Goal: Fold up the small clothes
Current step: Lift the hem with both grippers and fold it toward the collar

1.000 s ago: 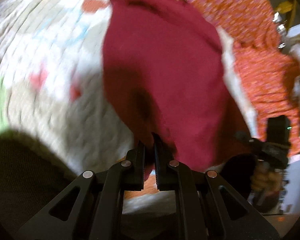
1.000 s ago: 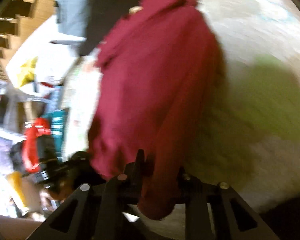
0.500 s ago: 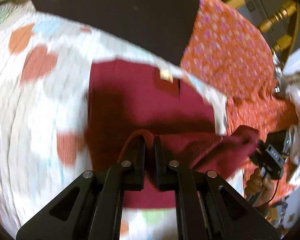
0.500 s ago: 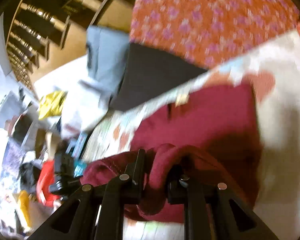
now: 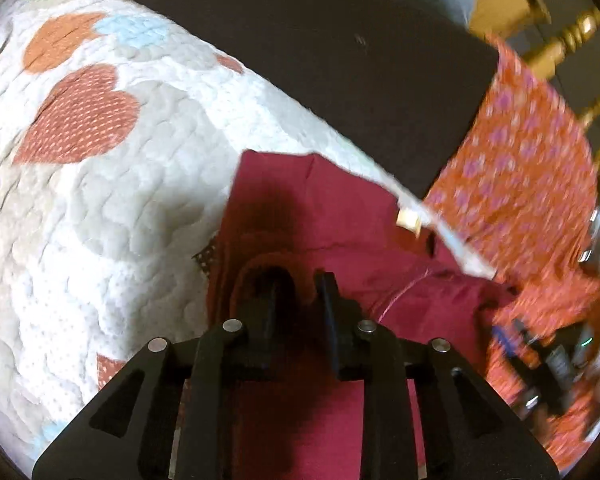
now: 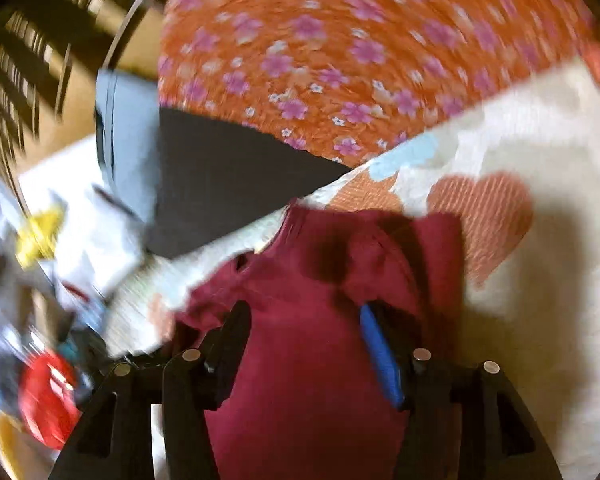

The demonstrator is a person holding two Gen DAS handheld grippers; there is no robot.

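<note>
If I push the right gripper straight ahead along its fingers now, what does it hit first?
Most likely the maroon garment itself: it lies between and ahead of the open right gripper. Past its far edge comes the heart-print quilt. Depth is unclear through the motion blur.

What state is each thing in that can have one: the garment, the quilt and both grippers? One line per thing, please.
Maroon garment: folded over itself, lying on the quilt.
Heart-patterned quilt: spread flat under the garment.
Left gripper: fingers slightly parted, over the fold.
Right gripper: open wide, above the garment.

Left gripper (image 5: 300,280) slightly parted; right gripper (image 6: 306,316) spread wide.
</note>
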